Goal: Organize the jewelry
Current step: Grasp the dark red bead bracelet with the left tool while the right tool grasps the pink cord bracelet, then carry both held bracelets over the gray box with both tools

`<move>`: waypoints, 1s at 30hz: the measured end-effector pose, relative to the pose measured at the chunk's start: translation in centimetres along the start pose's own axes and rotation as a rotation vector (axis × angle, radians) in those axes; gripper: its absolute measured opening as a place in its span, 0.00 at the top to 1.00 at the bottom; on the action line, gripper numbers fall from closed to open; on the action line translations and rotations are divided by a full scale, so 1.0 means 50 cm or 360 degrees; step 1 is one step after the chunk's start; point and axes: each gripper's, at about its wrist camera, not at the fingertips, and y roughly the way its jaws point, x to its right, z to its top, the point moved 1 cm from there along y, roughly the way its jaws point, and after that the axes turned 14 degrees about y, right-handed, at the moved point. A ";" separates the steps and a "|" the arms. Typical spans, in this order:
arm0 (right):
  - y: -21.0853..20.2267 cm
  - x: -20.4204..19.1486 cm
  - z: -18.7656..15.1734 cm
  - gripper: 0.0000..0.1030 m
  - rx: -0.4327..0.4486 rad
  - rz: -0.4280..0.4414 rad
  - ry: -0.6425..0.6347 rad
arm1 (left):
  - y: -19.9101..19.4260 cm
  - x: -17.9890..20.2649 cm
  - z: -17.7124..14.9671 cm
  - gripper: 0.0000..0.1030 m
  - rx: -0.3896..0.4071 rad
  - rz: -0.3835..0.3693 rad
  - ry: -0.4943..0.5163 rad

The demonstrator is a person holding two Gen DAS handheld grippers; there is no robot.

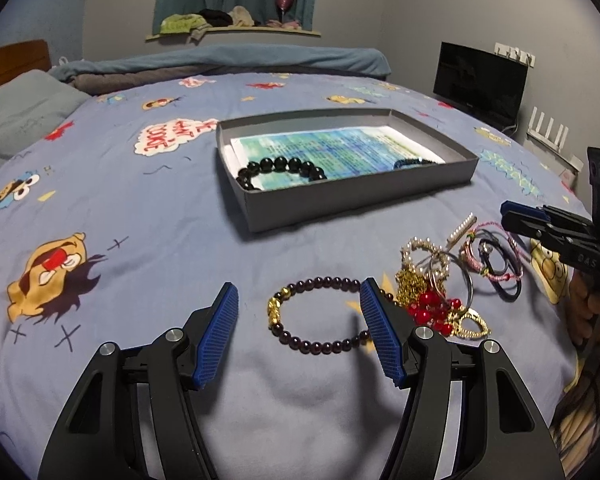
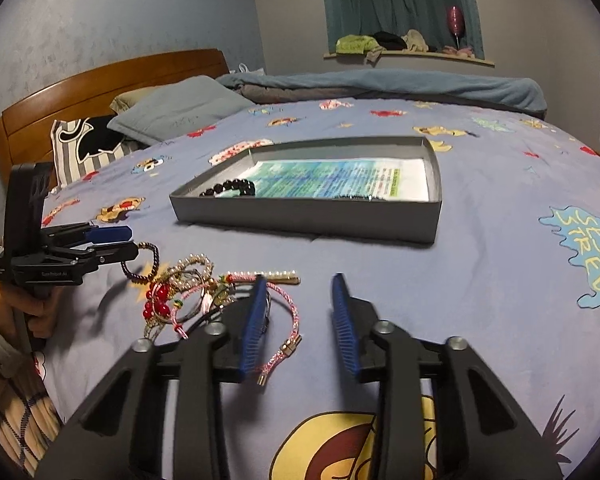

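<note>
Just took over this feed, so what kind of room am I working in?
Almost certainly a bedroom: the jewelry lies on a bed with a cartoon bedsheet, pillows against a wooden headboard, and a curtained window behind.

1. Between my wide-spread left gripper [image 1: 300, 336] and the shallow grey cardboard tray [image 1: 352, 204] lies a bare strip of blue cartoon-print bedsheet [image 1: 140, 208].
2. The tangled heap of gold, pearl and red-bead jewelry [image 1: 440, 288] crowds my left gripper's right finger.
3. My open right gripper [image 2: 300, 328] has bare sheet ahead up to the tray's near wall; a pink braided cord bracelet [image 2: 288, 320] lies between its fingers.
</note>
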 end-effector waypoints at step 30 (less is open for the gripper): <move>-0.028 -0.016 0.011 0.97 0.0101 0.0052 -0.0060 | -0.038 0.015 0.026 0.92 0.0188 0.0046 -0.0007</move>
